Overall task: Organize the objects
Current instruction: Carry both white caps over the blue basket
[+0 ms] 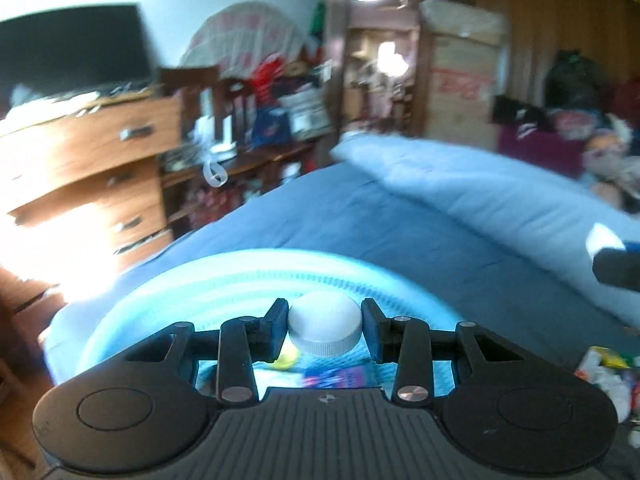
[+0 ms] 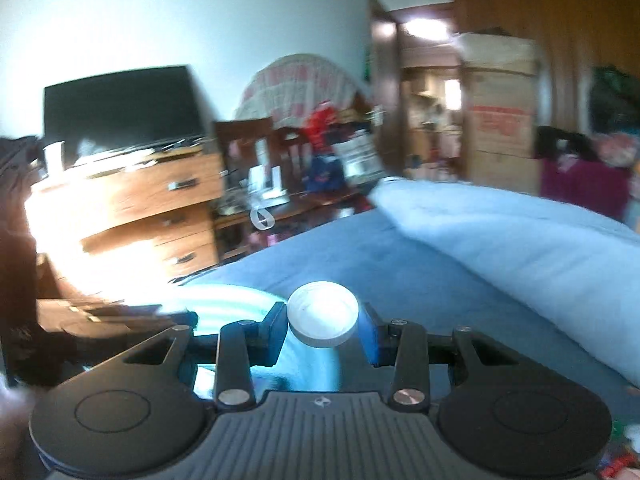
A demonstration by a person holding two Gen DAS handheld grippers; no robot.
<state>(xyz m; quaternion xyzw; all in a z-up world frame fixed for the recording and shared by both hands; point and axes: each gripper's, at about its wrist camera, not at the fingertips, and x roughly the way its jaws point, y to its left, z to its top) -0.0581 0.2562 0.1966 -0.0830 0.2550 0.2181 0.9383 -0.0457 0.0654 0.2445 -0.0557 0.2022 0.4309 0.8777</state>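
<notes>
Two white bottle caps are up off the bed, one in each tool. In the left wrist view the left gripper (image 1: 325, 330) has its jaws closed on a domed white cap (image 1: 325, 328) with a ribbed skirt, at lower centre of the frame, pads against its two sides. In the right wrist view the right gripper (image 2: 322, 326) holds a second white cap (image 2: 322, 318) the same way, also lower centre, jaws shut against its rim.

Below the left cap sits a pale blue basket (image 1: 240, 280) with ringed walls, resting on the blue bed cover (image 1: 400, 232); blurred bright packets lie inside it. The same basket shows at lower left of the right view. A dresser (image 1: 100, 168) fills the left of the frame.

Each cap looks light, stiff and smooth — hard plastic that won't crush but could slip or twist out if pinched on the dome. The ribbed skirt is the better hold, squarely across the widest part. Whether bottles hang beneath the caps cannot be told, since the tool bodies hide what is under them.
</notes>
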